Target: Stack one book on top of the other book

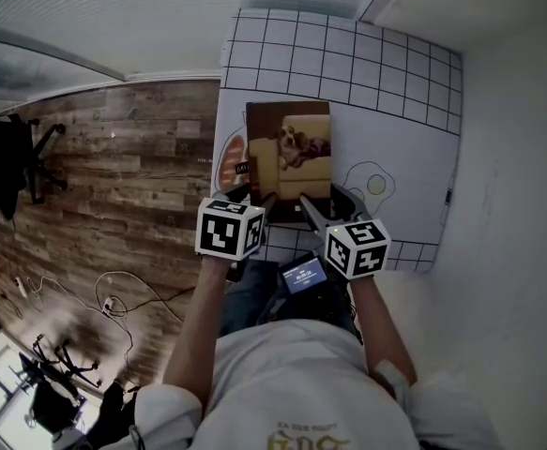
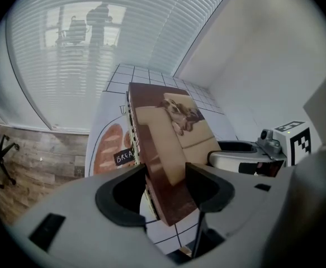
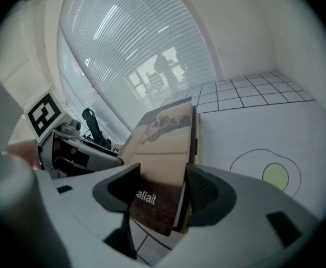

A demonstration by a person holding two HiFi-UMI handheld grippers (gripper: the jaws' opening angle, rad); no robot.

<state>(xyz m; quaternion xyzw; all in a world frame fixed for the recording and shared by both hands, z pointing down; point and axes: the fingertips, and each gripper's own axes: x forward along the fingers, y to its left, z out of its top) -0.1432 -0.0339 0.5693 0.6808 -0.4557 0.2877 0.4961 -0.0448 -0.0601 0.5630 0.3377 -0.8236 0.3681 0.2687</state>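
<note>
A brown book (image 1: 292, 153) with a dog on a sofa pictured on its cover is found above a white mat (image 1: 348, 64) printed with a black grid. In the head view it sits at twelve o'clock from both grippers. The left gripper (image 2: 165, 186) is clenched on the book's near corner at seven o'clock, and both of its pads are pressed against the book in the left gripper view. The right gripper (image 3: 163, 186) is clamped on the near corner at five o'clock, with the cover and its white lettering held between the pads in the right gripper view. The book is thus carried by its near edge in both grippers at once. Whether its far edge rests on the mat cannot be told. A bread drawing (image 1: 228, 162) is noted on the mat at nine o'clock from the book, and an egg drawing (image 1: 372, 184) at four o'clock. A pale ribbed edge (image 2: 132, 128) is seen just beside the book's spine, at its nine o'clock in the left gripper view. Whether it belongs to a second book cannot be told. A wooden floor (image 1: 132, 176) is seen at nine o'clock from the mat.
</note>
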